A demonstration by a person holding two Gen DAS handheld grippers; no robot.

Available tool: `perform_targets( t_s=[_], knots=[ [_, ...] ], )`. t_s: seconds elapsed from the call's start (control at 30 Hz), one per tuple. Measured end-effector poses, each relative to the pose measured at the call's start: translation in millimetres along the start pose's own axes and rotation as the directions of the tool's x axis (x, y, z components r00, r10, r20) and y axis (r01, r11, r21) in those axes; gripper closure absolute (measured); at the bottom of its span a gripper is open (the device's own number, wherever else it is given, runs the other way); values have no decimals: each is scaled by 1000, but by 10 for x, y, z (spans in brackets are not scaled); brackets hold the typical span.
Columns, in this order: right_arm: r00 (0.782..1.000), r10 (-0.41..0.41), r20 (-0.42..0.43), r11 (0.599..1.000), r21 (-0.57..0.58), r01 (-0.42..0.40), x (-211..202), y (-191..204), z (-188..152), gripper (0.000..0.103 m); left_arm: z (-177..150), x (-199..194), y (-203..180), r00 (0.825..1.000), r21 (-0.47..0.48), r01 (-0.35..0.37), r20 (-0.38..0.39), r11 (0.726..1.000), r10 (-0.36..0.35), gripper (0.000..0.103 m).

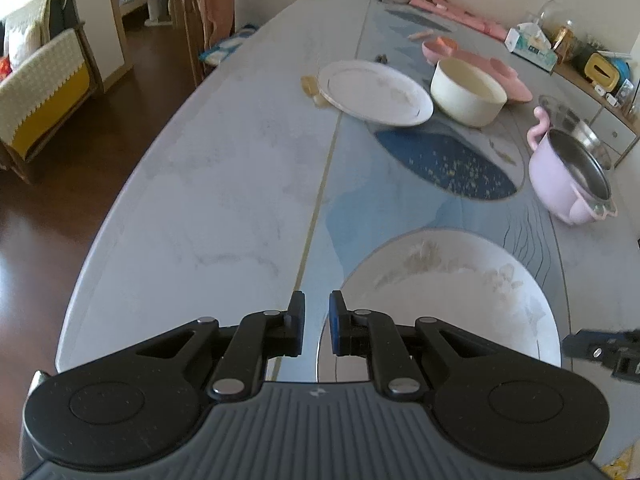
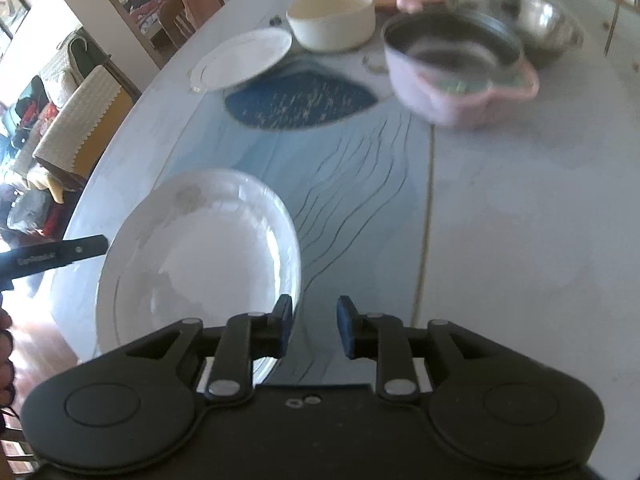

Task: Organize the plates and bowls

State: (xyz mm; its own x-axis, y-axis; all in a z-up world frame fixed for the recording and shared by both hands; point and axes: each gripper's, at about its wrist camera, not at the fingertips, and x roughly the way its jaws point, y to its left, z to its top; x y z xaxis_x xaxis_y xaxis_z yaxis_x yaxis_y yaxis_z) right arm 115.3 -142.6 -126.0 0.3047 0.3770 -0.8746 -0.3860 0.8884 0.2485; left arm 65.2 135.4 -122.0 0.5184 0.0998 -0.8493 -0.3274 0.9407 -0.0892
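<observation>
Two white round plates lie on the marble-patterned counter: a near soiled plate just beside both empty grippers, left gripper nearly closed, right gripper narrowly parted; a far plate. Beyond stand four bowls: cream, lilac steel-lined, steel, pink. No writing is legible.

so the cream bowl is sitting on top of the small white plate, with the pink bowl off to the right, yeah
Not quite. The cream bowl stands on the table beside the small white plate, not on top of it; the left wrist view shows this. The pink bowl is off to the right, as you say.
</observation>
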Motion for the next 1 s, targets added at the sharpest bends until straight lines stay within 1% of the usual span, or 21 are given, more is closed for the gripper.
perform_targets(
  t_s=[0.1,0.27,0.37,0.5,0.67,0.7,0.77,0.8,0.83,0.9,0.93,1.0],
  knots=[
    [999,-22,36,999,-33,23,-91,10,108,68,88,-48,-29,1000,19,-1,19,1000,1,91],
    [996,-44,83,996,-68,50,-207,26,304,64,256,-105,-85,999,26,6,50,1000,-7,91],
    [994,-51,101,995,-86,60,-244,50,414,62,368,-115,-119,998,30,10,64,999,-12,91],
    [991,-52,123,992,-111,66,-258,85,547,54,527,-108,-168,997,28,22,75,999,-24,91],
    [988,-49,144,988,-138,69,-262,137,721,51,732,-111,-255,994,39,32,101,999,-35,90],
    [988,-48,148,987,-143,70,-261,144,749,49,773,-112,-271,994,41,34,107,999,-39,88],
    [987,-47,155,986,-151,71,-261,157,813,47,840,-119,-303,992,44,38,120,998,-43,79],
    [986,-44,160,986,-154,69,-261,162,844,46,872,-130,-319,990,44,37,131,998,-43,68],
    [986,-42,163,985,-159,68,-260,171,874,44,903,-145,-334,989,45,36,145,998,-42,51],
    [985,-40,171,983,-169,69,-262,189,933,42,962,-182,-364,983,50,25,178,998,-34,32],
    [984,-38,174,983,-172,68,-261,197,965,40,996,-197,-380,981,55,18,194,998,-29,30],
    [983,-32,181,982,-176,64,-257,218,1025,38,1079,-197,-398,979,65,18,203,998,-31,30]
  ],
)
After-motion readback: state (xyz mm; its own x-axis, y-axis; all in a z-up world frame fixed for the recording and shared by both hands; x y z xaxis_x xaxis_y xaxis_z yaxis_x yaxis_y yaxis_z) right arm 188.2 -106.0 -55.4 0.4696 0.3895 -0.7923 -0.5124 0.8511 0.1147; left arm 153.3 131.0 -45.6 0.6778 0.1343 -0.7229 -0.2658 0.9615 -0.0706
